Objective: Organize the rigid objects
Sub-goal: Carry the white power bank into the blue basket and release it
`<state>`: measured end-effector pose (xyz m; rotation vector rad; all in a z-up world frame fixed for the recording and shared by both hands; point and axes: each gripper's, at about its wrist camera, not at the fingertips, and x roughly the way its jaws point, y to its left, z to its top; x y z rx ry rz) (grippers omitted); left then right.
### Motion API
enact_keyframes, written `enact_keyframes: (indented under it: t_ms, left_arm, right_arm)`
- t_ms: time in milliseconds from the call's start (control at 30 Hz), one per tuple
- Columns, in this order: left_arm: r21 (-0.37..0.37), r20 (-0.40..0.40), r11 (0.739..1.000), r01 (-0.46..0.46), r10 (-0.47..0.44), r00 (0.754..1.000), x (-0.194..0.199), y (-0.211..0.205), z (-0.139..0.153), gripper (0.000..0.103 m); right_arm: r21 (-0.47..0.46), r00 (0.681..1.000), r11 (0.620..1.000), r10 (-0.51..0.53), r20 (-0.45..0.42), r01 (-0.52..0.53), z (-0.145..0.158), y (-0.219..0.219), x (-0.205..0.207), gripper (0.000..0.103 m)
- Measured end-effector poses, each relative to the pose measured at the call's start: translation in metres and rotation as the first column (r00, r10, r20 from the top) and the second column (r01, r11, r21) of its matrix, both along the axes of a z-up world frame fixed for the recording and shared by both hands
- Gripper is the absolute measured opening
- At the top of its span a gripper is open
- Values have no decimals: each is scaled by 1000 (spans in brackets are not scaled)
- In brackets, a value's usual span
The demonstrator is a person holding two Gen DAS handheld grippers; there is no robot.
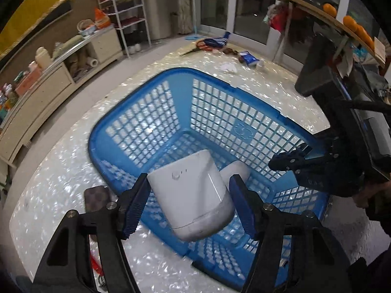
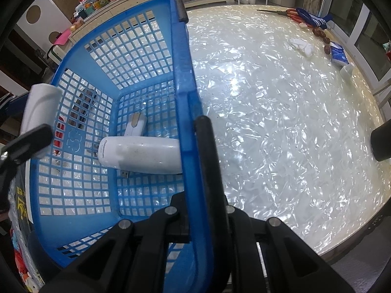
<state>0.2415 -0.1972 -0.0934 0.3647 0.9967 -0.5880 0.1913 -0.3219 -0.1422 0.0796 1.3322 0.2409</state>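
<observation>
Drop-off step, I'd say: the left gripper [image 1: 189, 201] has the white device [image 1: 193, 195] between its pads over the blue basket [image 1: 136, 102], though whether the right pad actually touches it I can't tell. The right gripper [image 2: 193, 171] is pinched onto the basket's rim, steadying it. Next move: lower it beside the white remote [image 2: 139, 155] already inside, then let go.

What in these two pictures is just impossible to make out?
- Left wrist view: the brown item beside the blue basket is half hidden by the left tool.
- Right wrist view: the small device under the white appliance is partly covered.
- The packets at the table's far edge: print too small.
</observation>
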Motion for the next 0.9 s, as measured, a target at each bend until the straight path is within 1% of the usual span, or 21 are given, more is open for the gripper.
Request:
enact_keyframes:
  t_ms: [200, 300, 400, 467, 567, 700, 867, 900]
  left_arm:
    - [12, -50, 1000, 11, -10, 999, 11, -13, -24, 69]
    - [14, -65, 1000, 21, -20, 998, 12, -18, -29, 69]
    - [49, -61, 998, 35, -32, 998, 10, -25, -33, 69]
    - [70, -55, 997, 37, -33, 998, 10, -28, -35, 69]
    - [83, -58, 996, 36, -31, 998, 11, -29, -36, 69]
    - [129, -46, 991, 35, -29, 999, 10, -33, -40, 70]
    - [117, -49, 993, 27, -21, 999, 12, -30, -37, 70]
    - [124, -45, 992, 19, -14, 999, 13, -29, -36, 75]
  right_arm:
    - [6, 1000, 1000, -6, 3, 6, 0, -3, -1, 9]
    - [9, 1000, 1000, -7, 4, 6, 0, -3, -1, 9]
    - [11, 1000, 1000, -9, 4, 9, 0, -4, -1, 9]
    - [11, 1000, 1000, -8, 4, 8, 0, -4, 0, 9]
    - [13, 1000, 1000, -8, 4, 8, 1, -4, 0, 9]
    - [18, 1000, 1000, -11, 5, 11, 1, -5, -1, 10]
    - [24, 1000, 1000, -13, 7, 13, 2, -7, -1, 10]
    - [24, 1000, 1000, -13, 7, 13, 2, -6, -1, 10]
